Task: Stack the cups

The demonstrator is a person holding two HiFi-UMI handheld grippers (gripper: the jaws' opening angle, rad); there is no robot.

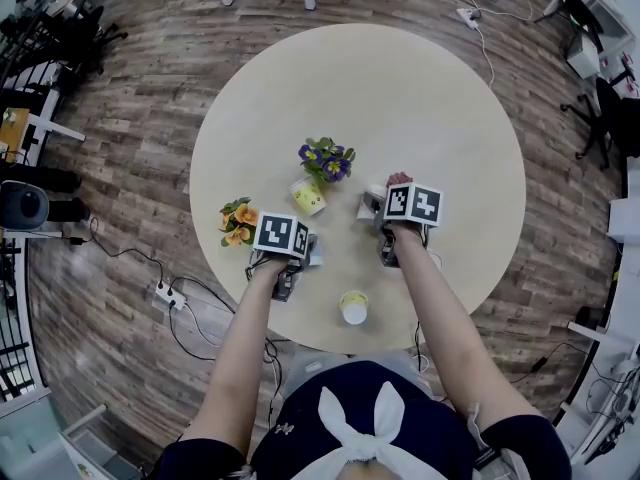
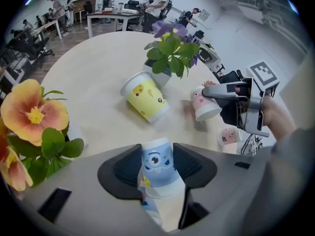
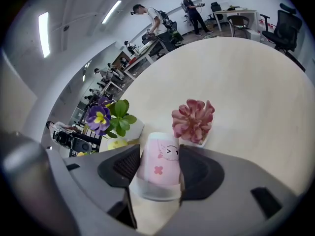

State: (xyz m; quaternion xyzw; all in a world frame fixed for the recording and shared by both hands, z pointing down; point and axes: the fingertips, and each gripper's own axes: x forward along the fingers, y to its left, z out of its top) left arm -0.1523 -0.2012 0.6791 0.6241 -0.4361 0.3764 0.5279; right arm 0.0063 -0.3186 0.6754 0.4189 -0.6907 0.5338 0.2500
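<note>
**Two cups, one in each gripper**

From the head view you couldn't see much. The marker cubes and the hands covered the jaws, so both gripped cups were mostly hidden. The gripper views showed them properly.

The left gripper point(image 2: 157, 162) had its pads pressed on either side of the blue cup point(image 2: 158, 175). The cup sat right between the jaws with its long axis running along them. Its narrow closed end pointed to the far side, and its wider end was cut off behind the gripper body.

The right gripper point(image 3: 160, 167) looked much the same, closed on the pink cup point(image 3: 158, 175). That cup's small base pointed away and its white rim was nearest the camera.

Both grippers were over the near half of the round table point(image 1: 440, 98), left and right of each other.

A yellow cup point(image 2: 145, 98) lay on its side between them, further out and just beside the purple flower pot point(image 2: 170, 45). I couldn't tell which end was its rim.

An orange flower point(image 2: 32, 114) sat off to the left, and a pink succulent point(image 3: 193, 119) was just past the pink cup.

One more small pink cup point(image 2: 229, 135) showed below the right gripper. It was too small to read how it was lying.
</note>
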